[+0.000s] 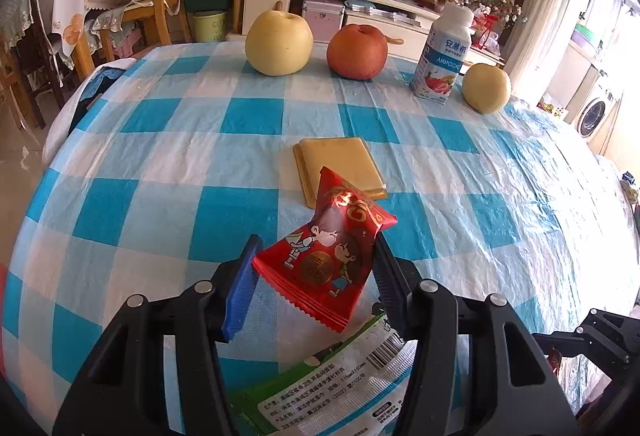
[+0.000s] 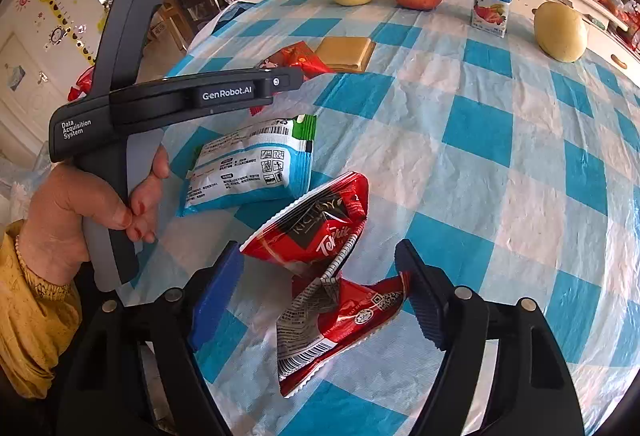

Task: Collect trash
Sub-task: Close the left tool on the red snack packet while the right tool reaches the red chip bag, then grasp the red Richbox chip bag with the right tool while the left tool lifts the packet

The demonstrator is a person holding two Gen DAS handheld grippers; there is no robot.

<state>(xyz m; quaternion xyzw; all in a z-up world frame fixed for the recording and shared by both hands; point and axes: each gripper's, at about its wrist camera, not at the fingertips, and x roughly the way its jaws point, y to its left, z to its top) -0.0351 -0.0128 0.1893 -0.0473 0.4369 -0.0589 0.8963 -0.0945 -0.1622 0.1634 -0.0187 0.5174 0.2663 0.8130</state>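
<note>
The red snack packet with cartoon children (image 1: 320, 268) stands between the jaws of the left gripper (image 1: 316, 276); both pads meet its edges, so it is clamped. The red Tekkie wrapper (image 2: 328, 276) lies crumpled on the surface between the jaws of the right gripper (image 2: 320, 296). Those jaws stand apart: the right pad is at the wrapper's corner, and the left pad shows a gap, so no grip is made.

A white and green wet-wipe packet (image 2: 248, 171) lies flat just beyond, near the left gripper. A yellow square lid (image 1: 340, 163) sits farther in. Along the far edge of the checked surface (image 1: 160, 163) stand two pears, an apple and a yoghurt bottle (image 1: 442, 51).

Judgement: collection is at an early stage. One piece is secured, one is about to be, and the wipe packet is untouched. No bin is visible on the surface.
</note>
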